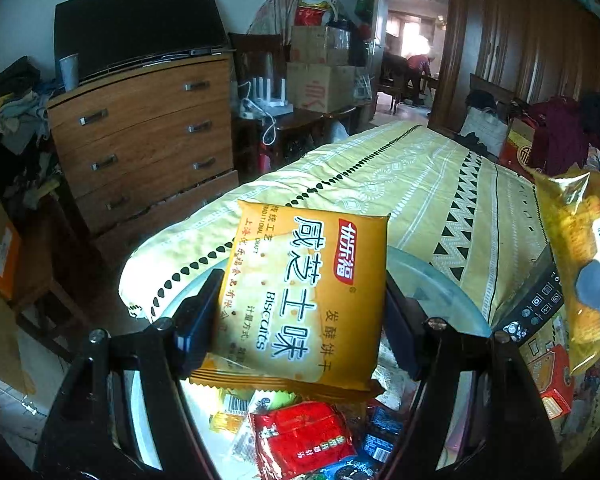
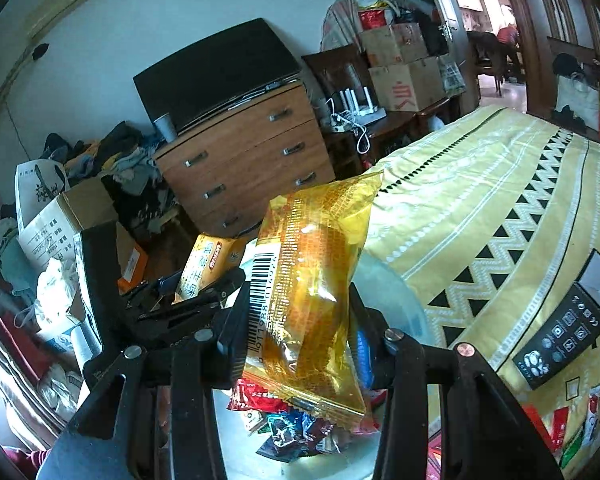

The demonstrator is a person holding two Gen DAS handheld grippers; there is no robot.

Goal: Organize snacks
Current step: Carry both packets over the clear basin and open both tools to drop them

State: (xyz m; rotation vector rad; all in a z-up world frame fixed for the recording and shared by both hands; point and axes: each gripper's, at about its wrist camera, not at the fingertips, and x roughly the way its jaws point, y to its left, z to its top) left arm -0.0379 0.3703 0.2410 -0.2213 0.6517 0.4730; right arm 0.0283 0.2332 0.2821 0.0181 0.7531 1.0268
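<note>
1. A wooden chest of drawers (image 1: 148, 136) stood against the pale wall, with a dark flat screen (image 1: 140, 26) leaning on top and a grey cup (image 1: 69, 72) beside it.
2. A heap of clothes (image 2: 112, 160) lay left of the chest.
3. Cardboard boxes (image 1: 320, 68) were stacked on a dark side table, near a white router (image 1: 274, 94) with upright antennas.
4. A bed with a yellow patterned cover (image 1: 420, 176) filled the right side.
5. A black remote control (image 2: 560, 332) lay on the cover.
6. An open doorway (image 1: 410, 52) showed a lit room beyond.
</note>
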